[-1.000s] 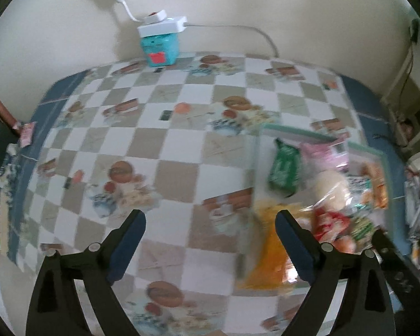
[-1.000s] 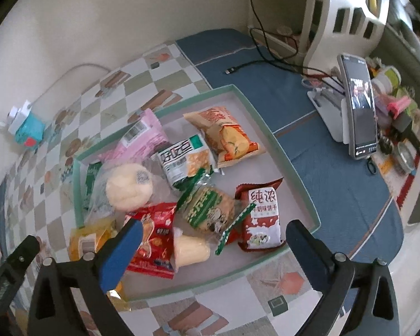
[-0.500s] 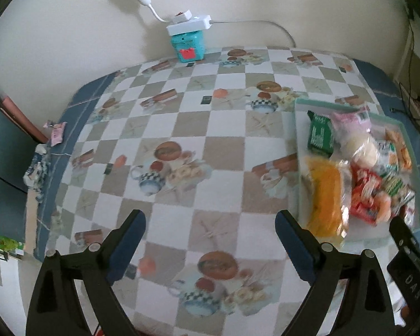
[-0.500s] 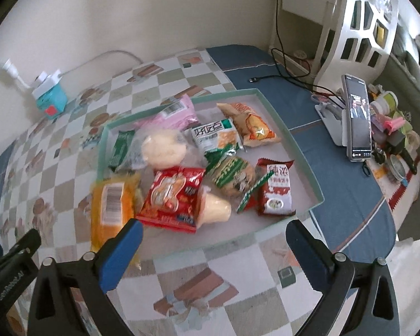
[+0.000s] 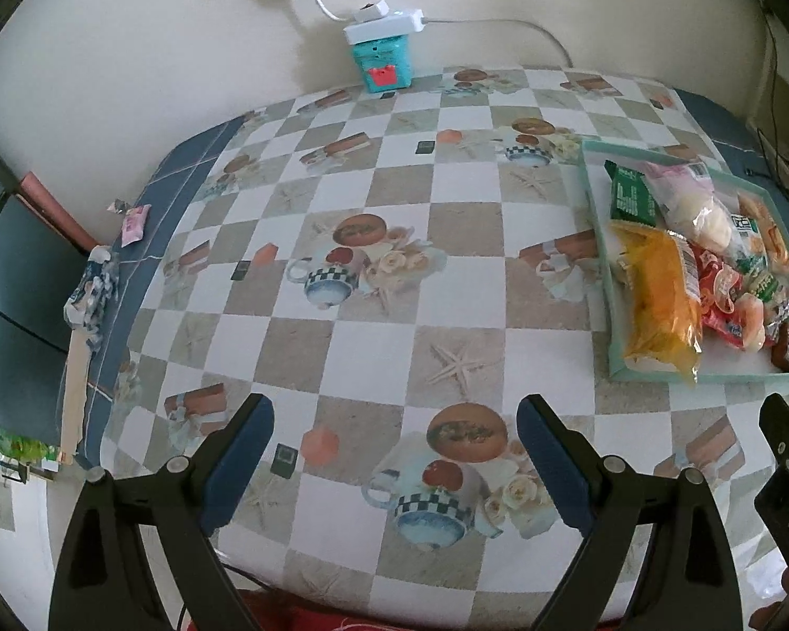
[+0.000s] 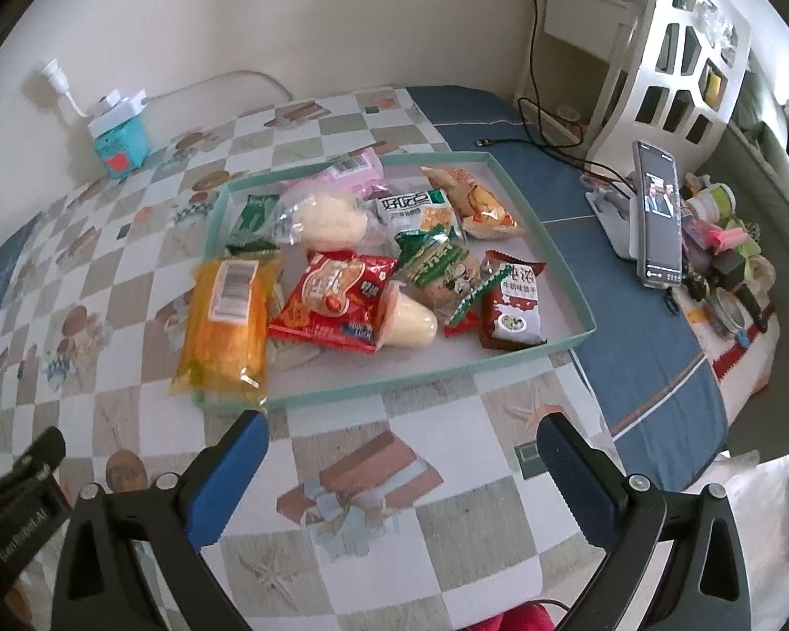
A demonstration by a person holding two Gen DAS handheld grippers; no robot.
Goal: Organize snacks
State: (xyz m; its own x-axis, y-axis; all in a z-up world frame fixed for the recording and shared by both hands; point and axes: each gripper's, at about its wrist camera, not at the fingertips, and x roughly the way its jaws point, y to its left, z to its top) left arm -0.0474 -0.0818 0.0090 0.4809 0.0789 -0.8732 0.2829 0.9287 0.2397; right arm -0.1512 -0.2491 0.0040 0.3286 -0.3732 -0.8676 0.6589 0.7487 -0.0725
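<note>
A shallow teal-rimmed tray [image 6: 568, 268] on the checked tablecloth holds several snack packs: an orange bag [image 6: 226, 326] hanging over its left rim, a red pack [image 6: 336, 305], a green pack [image 6: 250, 218] and a dark red pack [image 6: 513, 310]. The tray also shows at the right of the left wrist view [image 5: 618, 368]. My right gripper [image 6: 402, 473] is open and empty, just in front of the tray's near rim. My left gripper [image 5: 394, 457] is open and empty over bare cloth, left of the tray.
A teal box with a white power strip [image 5: 384, 52] stands against the back wall. A phone on a stand [image 6: 657, 221], cables and small clutter [image 6: 726, 247] lie right of the tray on the blue cloth. The table's left edge [image 5: 89, 326] drops off.
Both grippers have pulled back toward the table's near edge. The tray now looks farther off in both views. Both stay open and empty.
</note>
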